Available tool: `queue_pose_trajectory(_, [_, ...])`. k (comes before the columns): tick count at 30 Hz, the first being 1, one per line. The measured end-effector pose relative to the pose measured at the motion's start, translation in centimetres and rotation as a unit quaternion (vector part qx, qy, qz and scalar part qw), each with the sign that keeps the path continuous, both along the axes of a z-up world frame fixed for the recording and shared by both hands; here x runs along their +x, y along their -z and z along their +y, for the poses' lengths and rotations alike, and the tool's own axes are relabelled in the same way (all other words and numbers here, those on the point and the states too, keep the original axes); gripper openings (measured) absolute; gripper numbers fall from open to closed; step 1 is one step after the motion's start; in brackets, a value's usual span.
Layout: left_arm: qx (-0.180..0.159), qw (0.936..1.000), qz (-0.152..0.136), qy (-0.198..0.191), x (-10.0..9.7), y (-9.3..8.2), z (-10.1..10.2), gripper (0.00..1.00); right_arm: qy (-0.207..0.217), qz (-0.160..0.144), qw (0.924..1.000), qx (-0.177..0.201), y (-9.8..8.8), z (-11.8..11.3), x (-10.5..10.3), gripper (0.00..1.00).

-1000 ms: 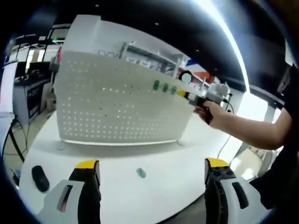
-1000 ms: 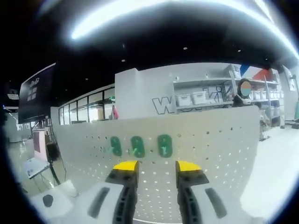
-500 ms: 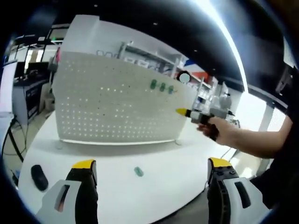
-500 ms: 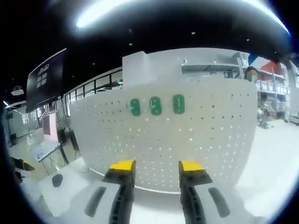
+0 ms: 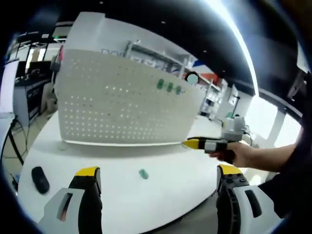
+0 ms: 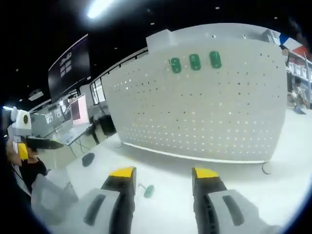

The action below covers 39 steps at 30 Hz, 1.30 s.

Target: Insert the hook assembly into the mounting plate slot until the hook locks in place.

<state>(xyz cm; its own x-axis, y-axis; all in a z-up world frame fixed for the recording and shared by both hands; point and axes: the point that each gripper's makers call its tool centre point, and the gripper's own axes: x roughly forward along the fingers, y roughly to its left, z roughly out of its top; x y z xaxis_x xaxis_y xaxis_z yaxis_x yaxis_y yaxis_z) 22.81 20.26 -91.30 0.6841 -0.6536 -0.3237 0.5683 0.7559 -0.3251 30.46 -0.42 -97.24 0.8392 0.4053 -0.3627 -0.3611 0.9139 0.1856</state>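
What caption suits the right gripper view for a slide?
Open right gripper above the white table, facing the pegboard with three green hooks; one green hook lies loose.

Dark ceiling w/ strip light at 1 o'clock; shelving at 12; glass partitions at 9; white table.

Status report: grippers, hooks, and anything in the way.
Both hand-held grippers open, empty: left, right. Three green hooks on pegboard; one hook on table. Nothing in the way.
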Motion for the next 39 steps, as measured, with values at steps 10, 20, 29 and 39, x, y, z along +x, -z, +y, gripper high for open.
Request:
queue_pose_trajectory(10, [0.001,0.9999,0.017,0.000,-0.4,0.9,0.2,1.00,-0.022,0.049,0.9985,0.004,2.7,0.3,-4.4,0.57])
queue_pose_trajectory(20, [-0.002,0.9996,0.027,0.010,-0.6,1.4,-0.7,0.98,-0.045,0.084,0.9954,-0.011,4.3,0.2,-7.5,0.71])
queue_pose_trajectory(29, [-0.001,0.9994,0.034,0.006,-0.7,1.9,-0.1,0.99,-0.080,0.101,0.9913,-0.024,4.9,0.5,-9.1,0.74])
queue_pose_trajectory(39, [0.000,0.9988,0.049,0.005,-0.8,2.9,0.0,1.00,-0.083,0.122,0.9890,-0.012,5.3,-0.3,-10.3,0.74])
